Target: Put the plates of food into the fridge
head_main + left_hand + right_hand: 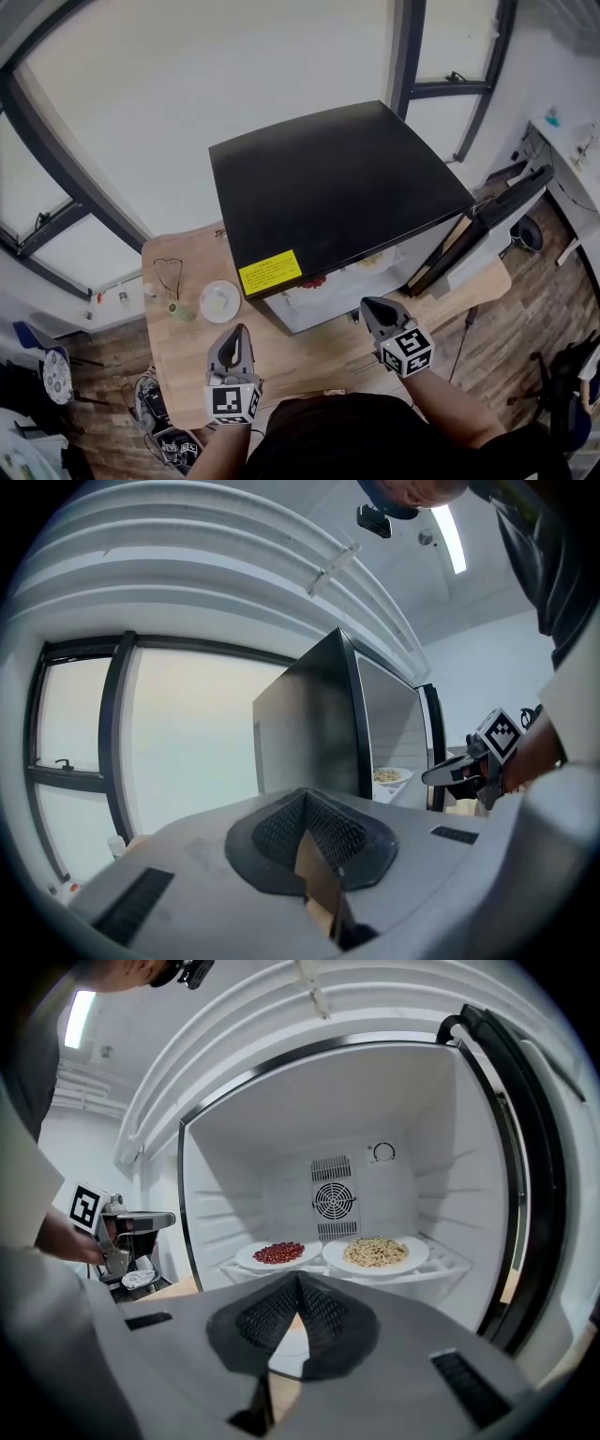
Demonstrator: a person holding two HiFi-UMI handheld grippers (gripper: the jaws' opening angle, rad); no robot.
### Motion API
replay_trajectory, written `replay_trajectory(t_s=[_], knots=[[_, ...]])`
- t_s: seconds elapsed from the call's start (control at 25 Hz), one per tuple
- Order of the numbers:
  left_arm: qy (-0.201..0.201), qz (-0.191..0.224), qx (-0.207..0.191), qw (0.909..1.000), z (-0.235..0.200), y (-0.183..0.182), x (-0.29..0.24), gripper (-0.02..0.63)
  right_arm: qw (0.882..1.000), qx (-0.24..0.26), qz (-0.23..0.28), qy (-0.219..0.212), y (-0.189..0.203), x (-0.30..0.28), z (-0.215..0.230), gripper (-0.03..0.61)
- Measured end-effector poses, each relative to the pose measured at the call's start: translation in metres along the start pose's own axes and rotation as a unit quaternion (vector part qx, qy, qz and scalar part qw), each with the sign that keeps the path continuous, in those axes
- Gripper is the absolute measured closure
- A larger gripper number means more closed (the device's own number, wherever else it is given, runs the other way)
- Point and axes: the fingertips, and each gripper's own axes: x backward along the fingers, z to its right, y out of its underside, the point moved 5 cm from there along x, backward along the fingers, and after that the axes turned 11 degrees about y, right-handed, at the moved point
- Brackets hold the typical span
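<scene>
Two plates already sit side by side on the shelf (441, 1266) inside the fridge (328, 178): one of red beans (278, 1253) and one of pale noodles or grains (375, 1252). A third small plate (219, 301) with something pale on it stands on the table (309, 361), left of the fridge, so I judge that the job is mostly done. That plate is left to carry in, and the door (487, 220) stands open.

Both claws are empty. The right claw (298, 1283) is pressed together in front of the open fridge, and the left claw (305, 803) is also pressed together, beside the fridge's dark side wall.

The head view shows mostly the fridge's black top and only a sliver of its inside, but it alone shows the third plate plainly. The right gripper view looks straight in at both shelved plates. The left gripper view catches just the edge of one.
</scene>
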Motion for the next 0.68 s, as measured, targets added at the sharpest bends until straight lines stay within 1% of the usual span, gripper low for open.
replay_trajectory(t_s=[0.68], knots=[[-0.006, -0.013, -0.005, 0.9999, 0.012, -0.002, -0.013, 0.609, 1.000, -0.010, 0.000, -0.011, 0.004, -0.008, 0.017, 0.557]])
